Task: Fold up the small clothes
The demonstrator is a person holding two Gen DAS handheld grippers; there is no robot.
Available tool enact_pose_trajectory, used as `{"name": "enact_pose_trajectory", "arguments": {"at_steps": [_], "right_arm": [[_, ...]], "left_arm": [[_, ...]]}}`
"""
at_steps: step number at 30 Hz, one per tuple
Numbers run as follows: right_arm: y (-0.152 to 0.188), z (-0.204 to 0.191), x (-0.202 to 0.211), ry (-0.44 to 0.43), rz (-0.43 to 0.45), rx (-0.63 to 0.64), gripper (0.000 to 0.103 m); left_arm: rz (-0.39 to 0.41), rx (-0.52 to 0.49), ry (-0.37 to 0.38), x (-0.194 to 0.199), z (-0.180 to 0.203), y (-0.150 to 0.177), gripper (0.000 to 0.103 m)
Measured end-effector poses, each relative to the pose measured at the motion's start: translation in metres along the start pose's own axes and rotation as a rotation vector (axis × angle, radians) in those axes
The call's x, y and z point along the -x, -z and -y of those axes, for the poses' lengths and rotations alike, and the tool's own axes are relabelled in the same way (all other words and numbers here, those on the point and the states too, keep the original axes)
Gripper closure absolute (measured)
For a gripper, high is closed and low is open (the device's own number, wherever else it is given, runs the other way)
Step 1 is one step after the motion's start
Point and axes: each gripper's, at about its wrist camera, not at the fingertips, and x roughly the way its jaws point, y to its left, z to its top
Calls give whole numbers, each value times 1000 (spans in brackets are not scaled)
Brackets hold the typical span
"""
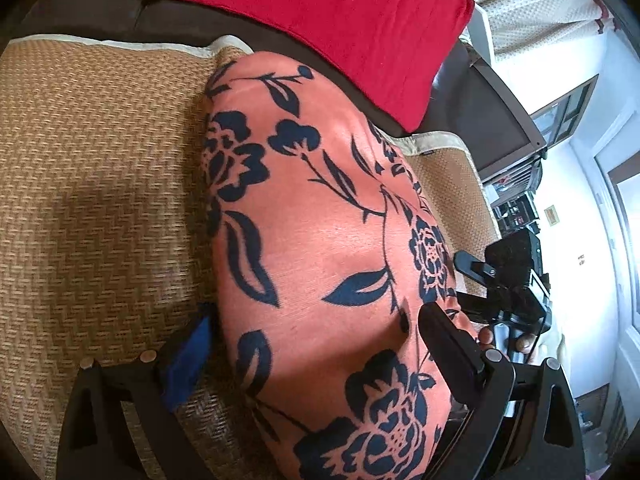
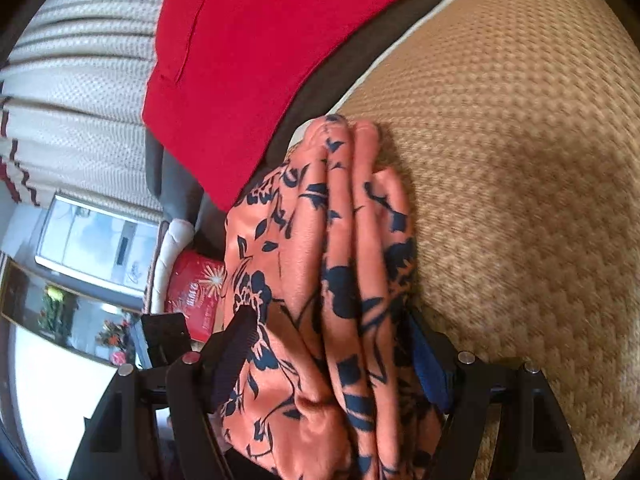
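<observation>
An orange garment with a dark blue flower print point(image 1: 320, 232) lies stretched over the woven tan seat mat point(image 1: 92, 184). My left gripper point(image 1: 316, 344) is shut on its near edge, with the cloth between the blue-padded finger point(image 1: 188, 356) and the black finger point(image 1: 448, 340). In the right wrist view the same garment point(image 2: 328, 280) is bunched in folds between my right gripper's point(image 2: 336, 356) fingers, which are shut on it. The right gripper also shows in the left wrist view point(image 1: 508, 280), at the garment's right edge.
A red cushion point(image 1: 320, 12) lies behind the mat on a dark brown sofa frame point(image 1: 120, 16). A pale curtain point(image 2: 80, 80), a glass cabinet point(image 2: 96, 240) and a red bag point(image 2: 196, 292) stand beyond the sofa's end.
</observation>
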Motion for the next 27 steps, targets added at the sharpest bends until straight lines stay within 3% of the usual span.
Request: {"name": "enact_pose_trajectory", "arguments": {"at_steps": [9, 17, 23, 27], "right_arm": [[4, -30, -32, 38, -7, 98, 28], [10, -50, -46, 88, 13, 152, 38], [17, -80, -56, 85, 46, 208, 42], [20, -95, -64, 80, 60, 228, 43]], "left_arm": [[16, 0, 6, -5, 12, 3, 5], [75, 8, 6, 12, 13, 4, 25], [127, -42, -1, 30, 23, 6, 25], [151, -54, -17, 42, 21, 7, 32]]}}
